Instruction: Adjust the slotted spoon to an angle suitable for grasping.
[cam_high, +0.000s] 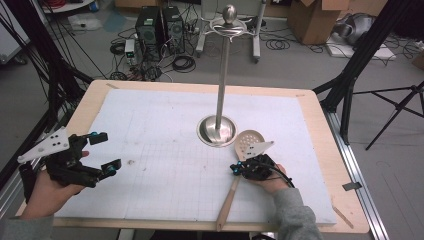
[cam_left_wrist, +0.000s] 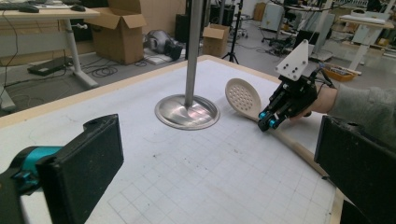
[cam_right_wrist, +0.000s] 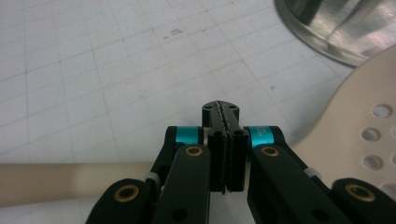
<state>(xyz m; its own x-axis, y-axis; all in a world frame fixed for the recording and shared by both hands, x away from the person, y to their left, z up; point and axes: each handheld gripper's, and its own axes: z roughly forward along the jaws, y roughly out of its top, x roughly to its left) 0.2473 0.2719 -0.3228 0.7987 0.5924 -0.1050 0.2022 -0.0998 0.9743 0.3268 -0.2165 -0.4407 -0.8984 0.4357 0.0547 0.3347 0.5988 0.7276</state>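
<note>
A pale wooden slotted spoon (cam_high: 250, 141) lies on the white gridded mat, its perforated head next to the metal stand's round base (cam_high: 216, 131) and its long handle (cam_high: 228, 199) running to the front edge. My right gripper (cam_high: 233, 169) hovers over the spoon's neck with its jaws shut and nothing between them; in the right gripper view the shut tips (cam_right_wrist: 223, 108) sit above the handle (cam_right_wrist: 70, 179) and beside the head (cam_right_wrist: 369, 140). My left gripper (cam_high: 106, 151) rests open at the mat's left side, empty. Its view shows the spoon (cam_left_wrist: 243, 95) and the right gripper (cam_left_wrist: 267, 123).
The tall metal stand (cam_high: 221, 75) has hooks and a ball on top. The mat (cam_high: 150, 125) covers a wooden table (cam_high: 325, 150). Beyond it are computer towers (cam_high: 160, 25), cables, cardboard boxes (cam_high: 312, 20) and tripod legs on the floor.
</note>
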